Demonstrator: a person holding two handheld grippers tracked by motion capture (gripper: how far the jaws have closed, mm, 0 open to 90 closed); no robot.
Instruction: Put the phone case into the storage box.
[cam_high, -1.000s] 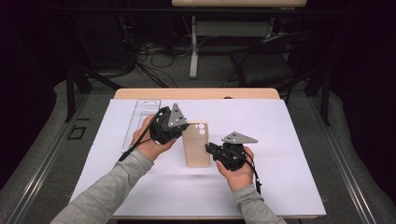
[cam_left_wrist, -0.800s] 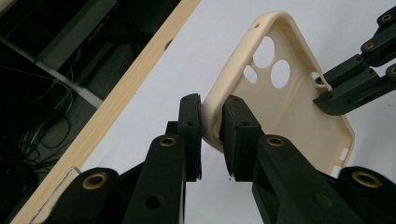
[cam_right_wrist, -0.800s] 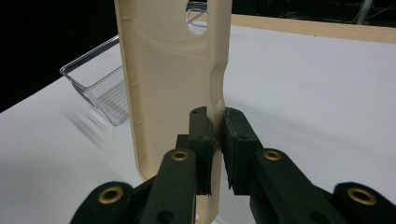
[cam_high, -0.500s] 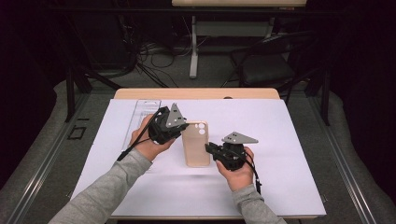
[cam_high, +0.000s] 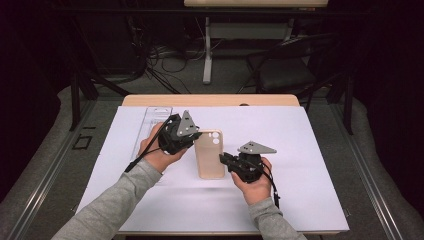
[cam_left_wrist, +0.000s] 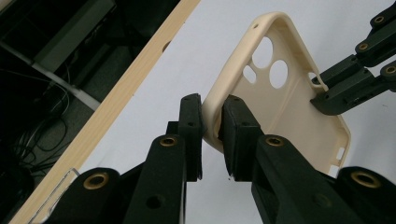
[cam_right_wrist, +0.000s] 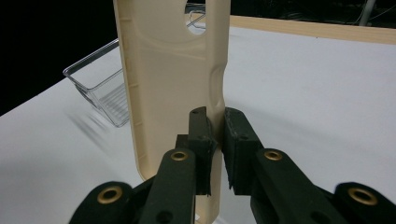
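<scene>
Reaching in from the near edge of the table, both grey-sleeved forearms angle toward the middle of the white sheet (cam_high: 310, 150), each hand wrapped around a black gripper. The left hand (cam_high: 159, 156) sits left of centre, its knuckles up and wrist bent so that the left gripper (cam_high: 196, 137) points rightward. The right hand (cam_high: 254, 184) lies nearer and to the right, palm cupping the right gripper (cam_high: 223, 159), which points leftward with its grey three-cornered plate on top.

Between them is a beige phone case (cam_high: 210, 154), lying lengthwise near to far in the middle of the sheet, with its camera cutouts at the far end. The left gripper has its jaws pressed nearly together on the case's left rim close to the far end; in the left gripper view the two black pads (cam_left_wrist: 191, 122) pinch that thin rim (cam_left_wrist: 212, 112) from both sides, and the case's hollow inside faces the camera. The right gripper nips the opposite, right-hand rim toward the near end; in the right gripper view its pads (cam_right_wrist: 201, 126) squeeze the edge of the case (cam_right_wrist: 173, 70), which rises tall in front of it.

A clear plastic tray (cam_high: 150, 125) lies on the sheet to the far left, just beyond the left hand.
</scene>
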